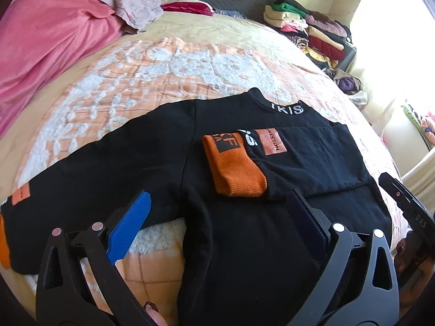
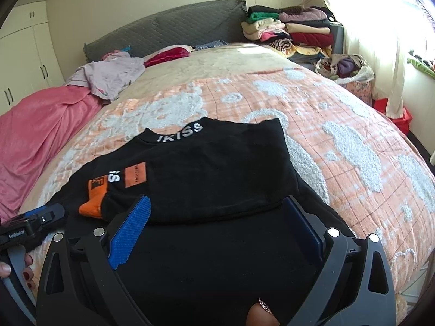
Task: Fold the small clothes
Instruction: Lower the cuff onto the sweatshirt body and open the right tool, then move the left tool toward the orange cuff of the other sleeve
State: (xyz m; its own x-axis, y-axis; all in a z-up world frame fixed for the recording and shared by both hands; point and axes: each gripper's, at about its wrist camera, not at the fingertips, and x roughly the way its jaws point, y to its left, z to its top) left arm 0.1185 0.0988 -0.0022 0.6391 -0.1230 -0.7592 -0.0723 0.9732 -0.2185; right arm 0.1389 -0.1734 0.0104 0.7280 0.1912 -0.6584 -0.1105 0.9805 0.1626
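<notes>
Left gripper (image 1: 217, 212) and right gripper (image 2: 216, 214), jaws spread wide and empty, above a black sweatshirt (image 1: 152, 163) lying on the bedspread (image 1: 152, 73). One sleeve is folded across the chest, its orange cuff (image 1: 233, 171) uppermost; the other sleeve lies outstretched. Collar lettering reads "IKISS"; an orange patch (image 1: 274, 142) bears partly legible print. Folded clothes (image 2: 296, 31) are stacked beside the grey headboard (image 2: 168, 30).

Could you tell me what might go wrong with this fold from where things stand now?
1. The right sleeve, folded across the black top with its orange cuff lying loose, could slide off when the body is lifted.
2. The left sleeve lies spread on the blanket; it may drag or bunch.
3. Both the left gripper and right gripper are open, holding nothing; a shallow pinch might catch one layer only.
</notes>
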